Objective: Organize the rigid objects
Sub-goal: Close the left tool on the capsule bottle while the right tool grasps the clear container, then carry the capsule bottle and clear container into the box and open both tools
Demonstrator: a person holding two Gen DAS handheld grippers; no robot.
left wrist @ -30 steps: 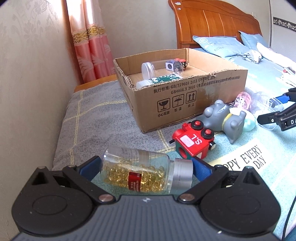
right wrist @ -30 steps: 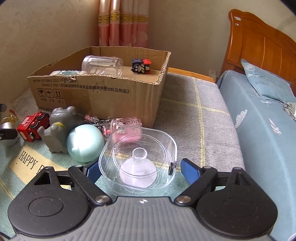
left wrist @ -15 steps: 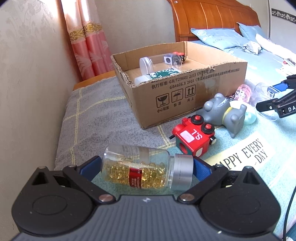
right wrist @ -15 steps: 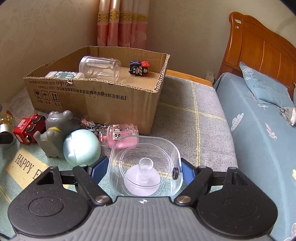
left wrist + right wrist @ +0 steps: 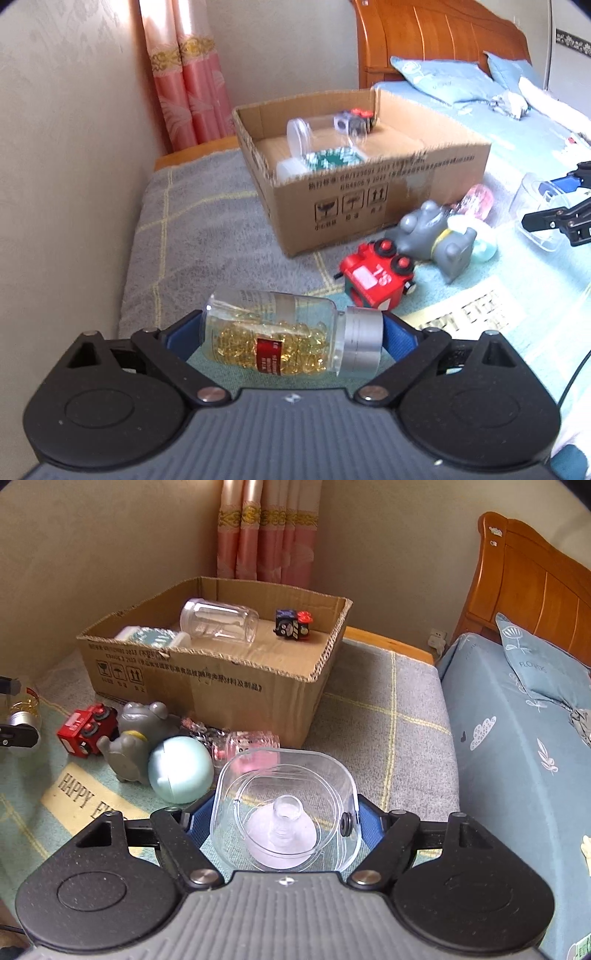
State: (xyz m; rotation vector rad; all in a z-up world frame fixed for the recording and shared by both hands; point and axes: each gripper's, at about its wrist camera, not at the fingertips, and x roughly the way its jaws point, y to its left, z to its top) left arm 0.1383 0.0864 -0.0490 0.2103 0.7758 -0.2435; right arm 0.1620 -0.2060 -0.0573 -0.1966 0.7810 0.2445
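Left wrist view first: my left jaws (image 5: 291, 328) have been easing in a touch and now sit wide, clamped end to end on the pill bottle (image 5: 280, 332), one blue pad on its base, the other on the silver cap. The view has risen since a second ago and the bottle looks lifted off the grey blanket (image 5: 207, 229), so I'd say that pick is done and the next stop is the cardboard box (image 5: 369, 192). The bottle is clear hard plastic, a smooth cylinder full of glossy yellow capsules with a red label. The box is rough corrugated card and already holds a clear jar and a few small bits. Beside it on the bed: a red toy train (image 5: 376, 277) and a grey rubbery animal toy (image 5: 436, 236).

Right wrist view: my right jaws (image 5: 284, 819) have just closed in about halfway, and both pads now press the sides of the clear container (image 5: 284, 805). A second ago they stood clear of it. It's a rounded-square tub, thin see-through plastic with a little knob inside, slippery-looking. The pale green ball (image 5: 181, 768) sits just beside it, the box further back.
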